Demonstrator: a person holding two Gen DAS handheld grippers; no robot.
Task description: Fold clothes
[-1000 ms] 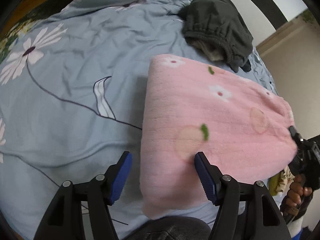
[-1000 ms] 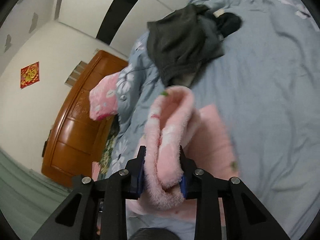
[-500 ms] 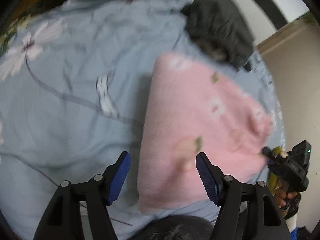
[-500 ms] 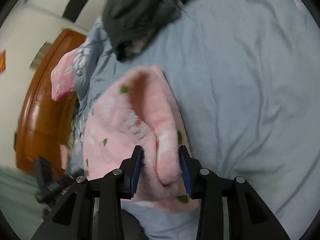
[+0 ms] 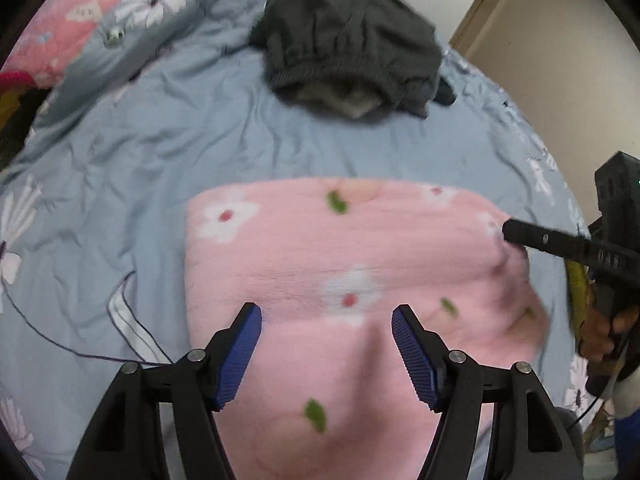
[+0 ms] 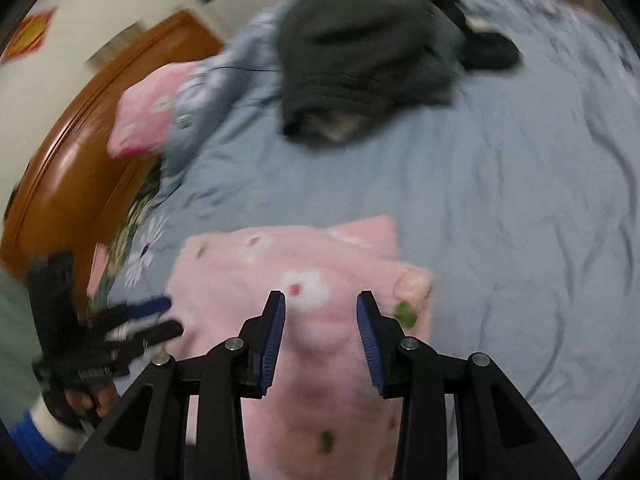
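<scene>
A pink fleece garment with white flowers (image 5: 340, 264) lies folded flat on the blue-grey bedspread (image 5: 160, 152); it also shows in the right wrist view (image 6: 280, 280). My left gripper (image 5: 326, 344) is open above its near edge, holding nothing. My right gripper (image 6: 322, 332) is open over the garment's near right part, a small ridge of fleece rising between its jaws without being pinched. The right gripper also shows in the left wrist view (image 5: 516, 232) at the garment's right edge. The left gripper also shows in the right wrist view (image 6: 156, 316) at the garment's left edge.
A crumpled dark grey garment (image 5: 348, 36) lies at the far side of the bed, also in the right wrist view (image 6: 368, 52). A pink pillow (image 5: 68, 36) and a floral quilt fold (image 5: 160, 8) sit far left. A wooden headboard (image 6: 80, 148) stands left.
My right gripper has opened and let go of the pink garment, which now lies folded over itself. My left gripper has moved over the garment's near edge.
</scene>
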